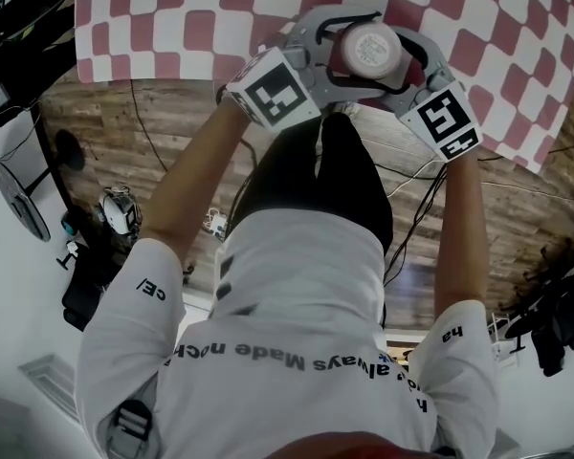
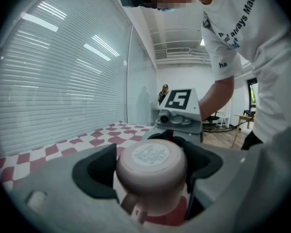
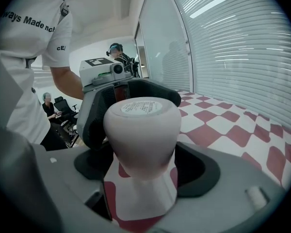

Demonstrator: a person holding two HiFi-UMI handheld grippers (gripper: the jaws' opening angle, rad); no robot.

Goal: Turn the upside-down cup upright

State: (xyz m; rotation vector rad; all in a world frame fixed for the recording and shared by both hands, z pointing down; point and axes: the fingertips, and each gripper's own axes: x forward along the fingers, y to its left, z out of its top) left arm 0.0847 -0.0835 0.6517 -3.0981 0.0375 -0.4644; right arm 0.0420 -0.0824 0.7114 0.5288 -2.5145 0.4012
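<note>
**Nearest the head camera:** the person's white T-shirt [image 1: 297,295], with both forearms reaching forward to the counter [image 1: 172,17], which is covered in a red-and-white check cloth.

**Cup [image 1: 370,50]:** pale pink, standing close to the counter's near edge. It is inverted, with its flat base and round label facing up and its mouth towards the cloth. Its handle shows low down in the left gripper view. No view shows whether the rim rests on the cloth or is raised off it.

**Task status:** not done. The cup is base-up in all three views. It appears to be gripped. The turn itself and setting the cup down on its base are still to do.

**Left claw [image 1: 337,51]:** partly spread to the cup's width. In the left gripper view its dark pads [image 2: 94,171] lie against both flanks of the cup body, so it appears to be pinching the cup.

**Right claw [image 1: 407,65]:** comes in from the opposite side, facing the left claw. It is spread about as far. In the right gripper view its pads [image 3: 203,166] close round the cup's narrower waist, apparently in contact on both sides.

**Together:** the two claws form a ring round the cup.
</note>
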